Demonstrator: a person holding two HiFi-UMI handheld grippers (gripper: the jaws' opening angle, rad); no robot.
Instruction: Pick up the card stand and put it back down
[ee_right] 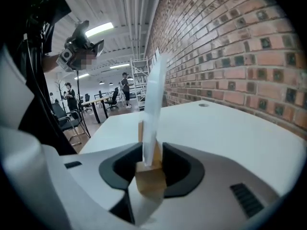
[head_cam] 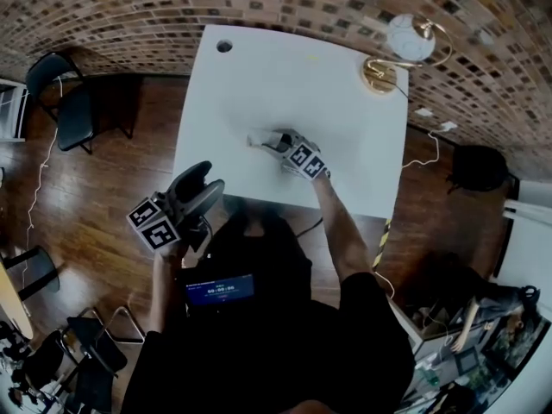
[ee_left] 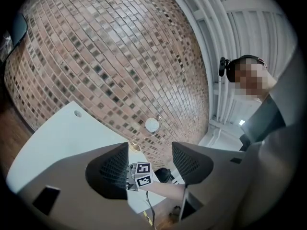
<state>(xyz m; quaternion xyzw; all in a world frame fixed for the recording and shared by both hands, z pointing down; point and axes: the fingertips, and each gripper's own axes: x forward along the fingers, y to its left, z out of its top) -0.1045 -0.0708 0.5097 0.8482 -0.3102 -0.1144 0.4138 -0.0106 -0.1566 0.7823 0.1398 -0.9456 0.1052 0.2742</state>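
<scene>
at far left a black chair stands on the wooden floor, well apart from the white table. the left gripper hangs off the table's near-left edge, over the floor. its jaws are spread wide and nothing is between them. near the middle of the table is the card stand, a wooden block with a white card upright in it. whether it rests on the tabletop i cannot tell. the right gripper meets it from the right, with its jaws clenched on the block's sides. a gold lamp stands at the table's far right corner, out of the way. a brick wall runs behind.
</scene>
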